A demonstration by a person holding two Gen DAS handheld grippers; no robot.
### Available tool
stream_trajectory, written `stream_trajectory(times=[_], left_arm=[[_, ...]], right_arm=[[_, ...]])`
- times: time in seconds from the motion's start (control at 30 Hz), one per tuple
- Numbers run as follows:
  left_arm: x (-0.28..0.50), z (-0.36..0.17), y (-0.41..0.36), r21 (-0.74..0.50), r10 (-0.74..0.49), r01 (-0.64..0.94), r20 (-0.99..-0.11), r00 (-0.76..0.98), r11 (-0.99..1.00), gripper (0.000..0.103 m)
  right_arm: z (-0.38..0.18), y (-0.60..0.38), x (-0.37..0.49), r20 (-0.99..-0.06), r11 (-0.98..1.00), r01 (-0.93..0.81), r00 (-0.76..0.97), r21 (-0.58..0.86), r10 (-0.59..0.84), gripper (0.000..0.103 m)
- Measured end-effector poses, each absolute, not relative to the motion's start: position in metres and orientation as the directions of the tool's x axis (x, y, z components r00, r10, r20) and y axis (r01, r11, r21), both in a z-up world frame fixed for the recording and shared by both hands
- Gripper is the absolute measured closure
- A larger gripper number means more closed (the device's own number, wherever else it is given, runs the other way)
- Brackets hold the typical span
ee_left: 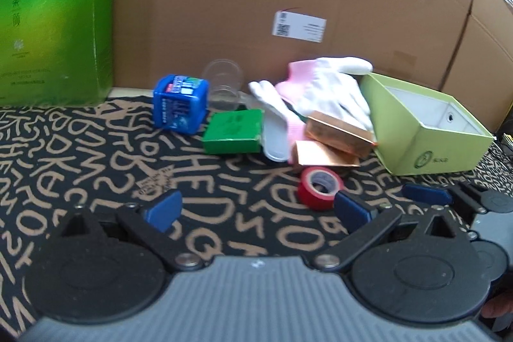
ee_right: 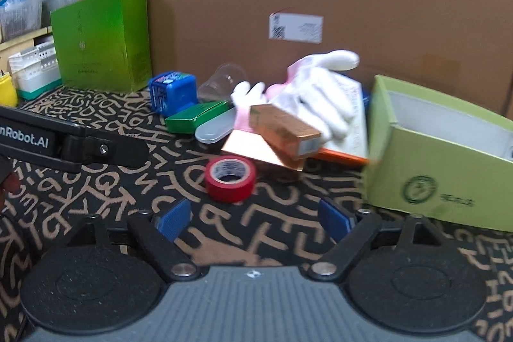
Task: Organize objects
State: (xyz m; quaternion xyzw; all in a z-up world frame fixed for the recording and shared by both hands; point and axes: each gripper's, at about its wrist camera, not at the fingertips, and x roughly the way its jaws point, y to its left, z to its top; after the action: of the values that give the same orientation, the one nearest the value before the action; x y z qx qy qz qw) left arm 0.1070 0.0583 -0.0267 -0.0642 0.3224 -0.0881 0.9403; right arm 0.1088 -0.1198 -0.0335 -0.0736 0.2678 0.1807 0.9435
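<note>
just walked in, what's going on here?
A person holds two grippers over a patterned tablecloth; neither holds anything. The left gripper and right gripper are both open, aimed at a clutter pile: red tape roll, copper boxes, white gloves, small green box, blue cube. The light green open box beside the pile looks empty. Nothing sorted yet.

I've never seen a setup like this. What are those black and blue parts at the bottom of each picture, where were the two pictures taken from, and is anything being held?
Each picture comes from a camera on a hand-held gripper, looking along its two fingers. The left gripper and right gripper are both open and hold nothing. On the patterned cloth lie a red tape roll, copper-coloured boxes, a white glove, a small green box, a blue cube container and a clear cup. An open light-green box stands at the right.
</note>
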Motion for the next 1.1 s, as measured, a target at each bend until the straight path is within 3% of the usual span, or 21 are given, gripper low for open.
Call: stream_trajectory(times=[0.27, 0.3, 0.33, 0.37, 0.6, 0.7, 0.77, 0.83, 0.9, 0.93, 1.1], left_arm=[[0.152, -0.033, 0.079, -0.228, -0.212, 0.089, -0.602, 0.77, 0.97, 0.0], [0.158, -0.034, 0.079, -0.234, -0.216, 0.088, -0.6, 0.77, 0.968, 0.0], [0.165, -0.034, 0.079, -0.239, -0.218, 0.089, -0.599, 0.771, 0.967, 0.0], [0.172, -0.035, 0.078, -0.24, -0.22, 0.09, -0.598, 0.771, 0.967, 0.0], [0.218, -0.046, 0.07, -0.237, -0.218, 0.087, -0.613, 0.759, 0.968, 0.003], [0.234, -0.051, 0.065, -0.255, -0.243, 0.099, -0.63, 0.738, 0.962, 0.009], [0.242, -0.056, 0.062, -0.258, -0.253, 0.105, -0.647, 0.72, 0.96, 0.022], [0.245, -0.06, 0.062, -0.285, -0.278, 0.113, -0.645, 0.712, 0.952, 0.024], [0.243, -0.061, 0.065, -0.309, -0.288, 0.106, -0.639, 0.713, 0.945, 0.033], [0.24, -0.059, 0.067, -0.309, -0.282, 0.097, -0.638, 0.717, 0.946, 0.044], [0.213, -0.056, 0.069, -0.26, -0.276, 0.134, -0.649, 0.71, 0.956, 0.043]], right_arm=[[-0.044, -0.092, 0.14, -0.563, 0.925, -0.376, 0.777, -0.053, 0.283, 0.025], [-0.045, -0.091, 0.142, -0.565, 0.927, -0.373, 0.776, -0.05, 0.282, 0.032], [-0.046, -0.091, 0.144, -0.571, 0.928, -0.369, 0.772, -0.044, 0.28, 0.047], [-0.047, -0.091, 0.146, -0.578, 0.928, -0.371, 0.764, -0.028, 0.288, 0.052], [-0.044, -0.102, 0.12, -0.579, 0.915, -0.403, 0.746, -0.001, 0.328, 0.052], [-0.043, -0.107, 0.103, -0.574, 0.908, -0.419, 0.74, 0.014, 0.351, 0.052], [-0.043, -0.11, 0.095, -0.568, 0.907, -0.42, 0.743, 0.016, 0.354, 0.052], [-0.042, -0.111, 0.088, -0.564, 0.906, -0.423, 0.744, 0.016, 0.358, 0.052], [-0.042, -0.112, 0.082, -0.562, 0.903, -0.43, 0.743, 0.015, 0.363, 0.052], [-0.041, -0.113, 0.08, -0.563, 0.9, -0.435, 0.74, 0.015, 0.368, 0.052], [-0.041, -0.121, 0.067, -0.56, 0.902, -0.431, 0.744, 0.013, 0.364, 0.052]])
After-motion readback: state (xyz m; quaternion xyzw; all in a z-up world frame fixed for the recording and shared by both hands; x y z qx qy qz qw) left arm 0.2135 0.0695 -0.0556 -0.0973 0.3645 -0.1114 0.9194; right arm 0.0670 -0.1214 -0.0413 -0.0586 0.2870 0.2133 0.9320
